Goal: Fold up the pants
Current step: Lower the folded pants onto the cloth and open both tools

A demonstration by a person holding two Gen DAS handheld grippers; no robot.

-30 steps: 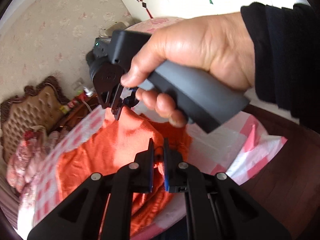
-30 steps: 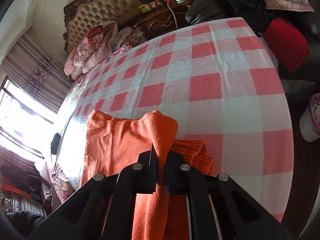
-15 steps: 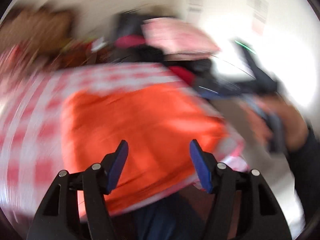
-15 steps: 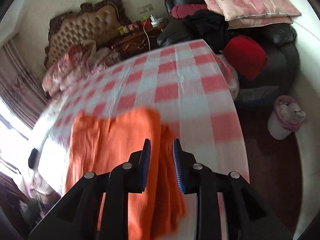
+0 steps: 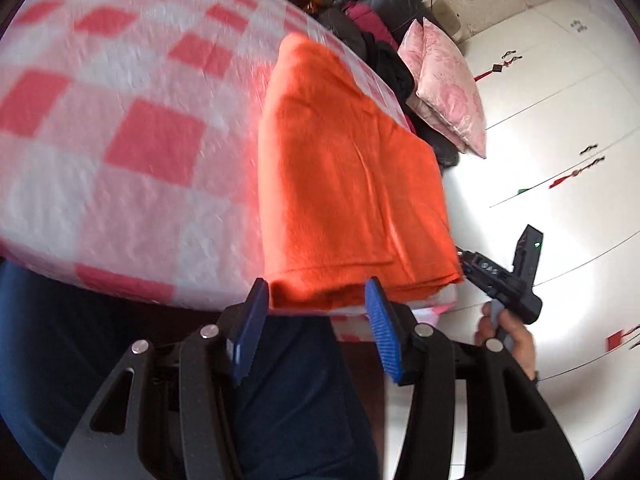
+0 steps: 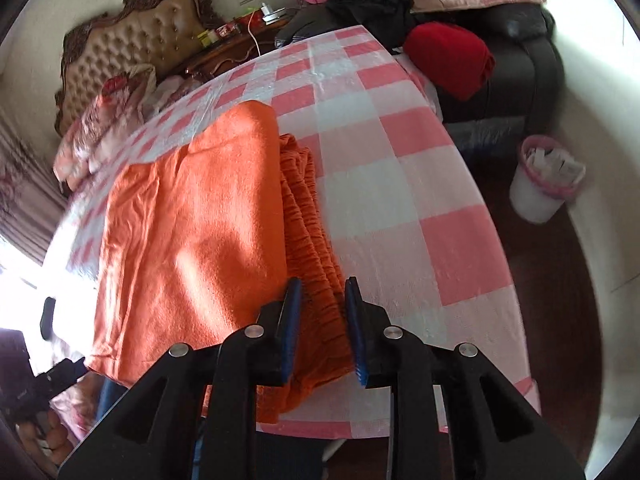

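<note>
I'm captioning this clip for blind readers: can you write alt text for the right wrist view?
Open right tongs hover over the ribbed waistband edge of folded orange fleece pants lying on a pink-and-white checked tablecloth. Beyond it stand a tufted tan headboard and a black leather sofa.

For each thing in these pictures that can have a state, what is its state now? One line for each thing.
orange pants: folded, lying flat on the table, held by no gripper.
ribbed waistband: exposed along the fold's right side, between the right gripper's jaws.
left gripper: open, at the pants' near edge.
right gripper: open.
checked tablecloth: spread over the table.
waste bin: upright on the floor, paper inside.
</note>
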